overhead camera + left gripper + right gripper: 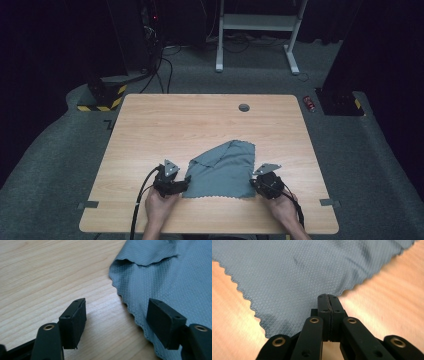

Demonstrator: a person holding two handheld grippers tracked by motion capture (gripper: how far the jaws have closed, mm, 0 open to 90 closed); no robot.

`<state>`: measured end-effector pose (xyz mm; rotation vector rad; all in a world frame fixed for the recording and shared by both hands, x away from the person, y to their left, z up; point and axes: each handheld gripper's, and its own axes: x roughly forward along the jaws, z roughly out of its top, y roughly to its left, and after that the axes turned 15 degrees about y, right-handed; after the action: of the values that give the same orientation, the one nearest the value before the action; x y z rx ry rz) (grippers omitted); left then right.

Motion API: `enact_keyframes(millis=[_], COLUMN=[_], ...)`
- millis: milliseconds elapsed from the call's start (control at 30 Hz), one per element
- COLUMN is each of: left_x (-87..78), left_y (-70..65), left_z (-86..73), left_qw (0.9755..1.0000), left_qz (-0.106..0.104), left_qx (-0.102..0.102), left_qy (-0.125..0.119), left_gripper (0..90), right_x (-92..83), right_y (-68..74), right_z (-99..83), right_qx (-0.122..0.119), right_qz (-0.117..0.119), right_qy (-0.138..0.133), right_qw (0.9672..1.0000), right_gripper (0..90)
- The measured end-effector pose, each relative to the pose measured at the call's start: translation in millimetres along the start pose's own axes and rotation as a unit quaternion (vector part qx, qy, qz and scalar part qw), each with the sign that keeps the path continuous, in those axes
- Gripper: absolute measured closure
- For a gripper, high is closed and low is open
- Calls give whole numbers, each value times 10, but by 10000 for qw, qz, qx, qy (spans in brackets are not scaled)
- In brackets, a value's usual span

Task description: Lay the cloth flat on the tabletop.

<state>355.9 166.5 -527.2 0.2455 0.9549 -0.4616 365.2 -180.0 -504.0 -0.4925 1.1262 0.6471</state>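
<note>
Pinching the near right edge of the grey-blue waffle-textured cloth with scalloped edges (225,171), my right gripper (261,184) has its jaws pressed together on the fabric; in the right gripper view the black fingers (323,315) meet with only a thin seam between them, right at the cloth's border (294,277). That cloth lies flat on the light wooden table (200,125), toward my side and a little right of the middle, with its far left corner folded over onto itself.

My left gripper (181,186) sits just at the cloth's near left corner with its jaws standing wide apart. In the left gripper view one finger (73,320) is over bare wood (45,272) while the other is over the cloth's wavy hem (155,280), so the edge runs between them, and nothing is clamped yet. Both of my hands rest low near the table's front edge, one on each side of the cloth.
</note>
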Motion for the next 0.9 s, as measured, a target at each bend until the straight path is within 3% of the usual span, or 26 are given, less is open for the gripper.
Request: enact_keyframes(millis=[133,333,467,533,700,833,900], left_x=[-13,-48,-93,-114,-174,-205,-197], left_y=[-34,-83,-103,-109,-158,-186,-171], left_z=[-17,-63,-79,-93,-206,-215,-186], left_qw=[9999,9996,9995,9994,9993,9987,9987], left_qz=[-95,-139,-184,-171,-144,-269,-286], left_qx=[58,221,248,279,338,391,362], left_qy=[-33,-46,103,136,56,175,213], left_gripper=[355,411,429,434,455,442,422], right_x=[-26,-53,59,103,67,39,46], right_y=[26,47,95,109,86,92,71], right_z=[-39,129,230,202,2,-63,-44], right_qx=[50,-54,-199,-213,-75,-144,-114], right_qz=[-87,-93,-62,-97,97,82,-42], right_qy=[2,-369,-233,-205,-395,-399,-456], right_qw=[9999,9993,9995,9995,9991,9991,9989], right_gripper=[835,741,718,720,718,680,667])
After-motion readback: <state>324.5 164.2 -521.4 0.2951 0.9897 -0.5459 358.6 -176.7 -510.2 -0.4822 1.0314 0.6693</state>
